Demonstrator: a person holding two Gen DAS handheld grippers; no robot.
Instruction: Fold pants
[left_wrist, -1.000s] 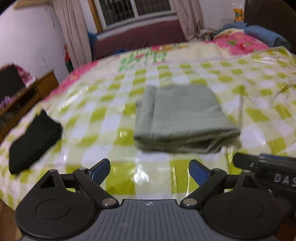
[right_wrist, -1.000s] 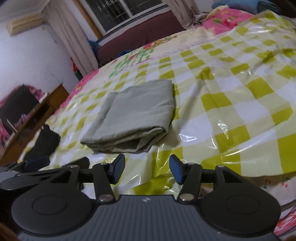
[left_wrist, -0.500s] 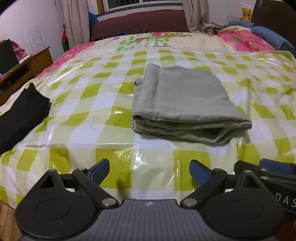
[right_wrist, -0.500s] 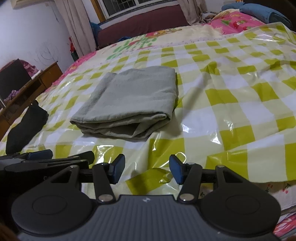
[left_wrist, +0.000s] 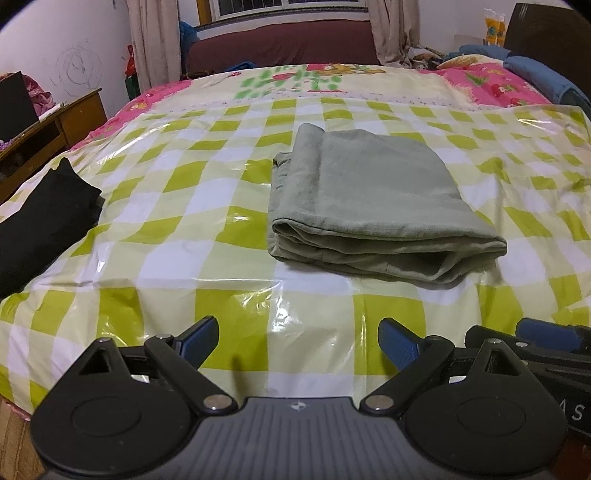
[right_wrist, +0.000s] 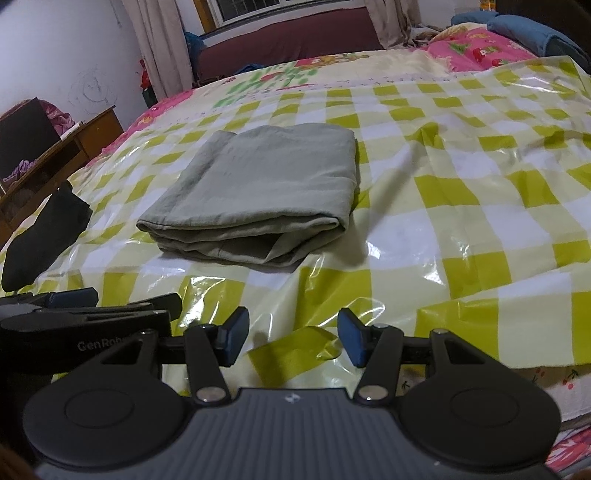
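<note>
Grey-green pants (left_wrist: 373, 206) lie folded into a thick rectangle on the bed's green-and-white checked plastic cover (left_wrist: 207, 273); they also show in the right wrist view (right_wrist: 258, 192). My left gripper (left_wrist: 298, 341) is open and empty, held near the bed's front edge, short of the pants. My right gripper (right_wrist: 291, 336) is open and empty, also near the front edge, to the right of the left one. Neither touches the pants.
A folded black garment (left_wrist: 40, 221) lies at the bed's left edge, also in the right wrist view (right_wrist: 44, 236). A wooden desk (left_wrist: 55, 125) stands left of the bed. Blue bedding (left_wrist: 543, 70) and a maroon sofa (left_wrist: 284, 44) are at the back.
Both views have steadied and tilted so the bed sits level. The grippers stay open and empty; the pants have not moved.
</note>
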